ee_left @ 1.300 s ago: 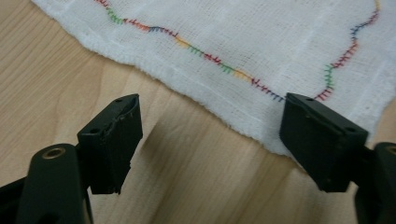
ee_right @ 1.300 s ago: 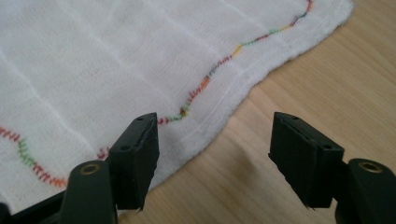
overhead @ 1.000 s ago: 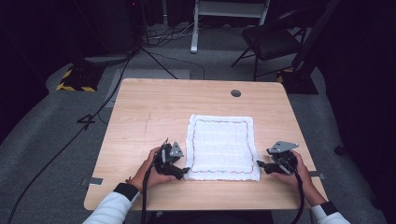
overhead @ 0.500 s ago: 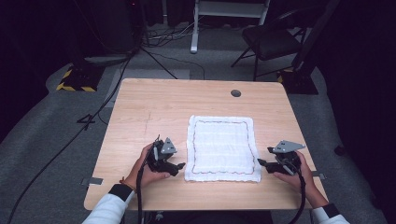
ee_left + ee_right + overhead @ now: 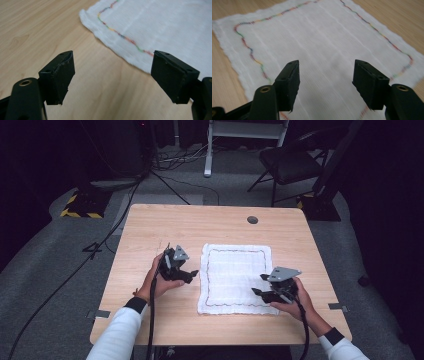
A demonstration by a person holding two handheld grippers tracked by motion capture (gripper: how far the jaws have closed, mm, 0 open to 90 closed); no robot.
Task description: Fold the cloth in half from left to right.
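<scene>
Item: white cloth (image 5: pixel 234 277), woven, with a wavy multicoloured stitched line running just inside its border. It lies spread flat on the wooden tabletop (image 5: pixel 150 225), toward the person's side and slightly right of centre. Its edges look a little uneven along the near side.

Item: left gripper (image 5: pixel 186 272), held in the person's left hand (image 5: pixel 161 281), just beside the cloth's left edge. In the left gripper view its jaws stand wide apart with nothing between them; bare wood lies under the gap, and the cloth's corner (image 5: pixel 87 15) and stitched border run past the right-hand jaw. No contact with the cloth is visible.

Item: right gripper (image 5: pixel 260 292), held in the person's right hand (image 5: pixel 295 297), over the cloth's near right part. In the right gripper view its jaws stand apart above the white weave (image 5: pixel 324 40) with nothing clamped; the jaws have just been closing somewhat, with only the flat cloth below the gap. Whether the tips touch the fabric cannot be told.

Item: round dark grommet (image 5: pixel 252 220) set in the tabletop near its far edge, well apart from the cloth.

Item: black chair (image 5: pixel 287 162) and cables (image 5: pixel 165 180) on the grey floor beyond the tabletop.

Item: white sleeves (image 5: pixel 117 337) with dark cuffs on both forearms.
</scene>
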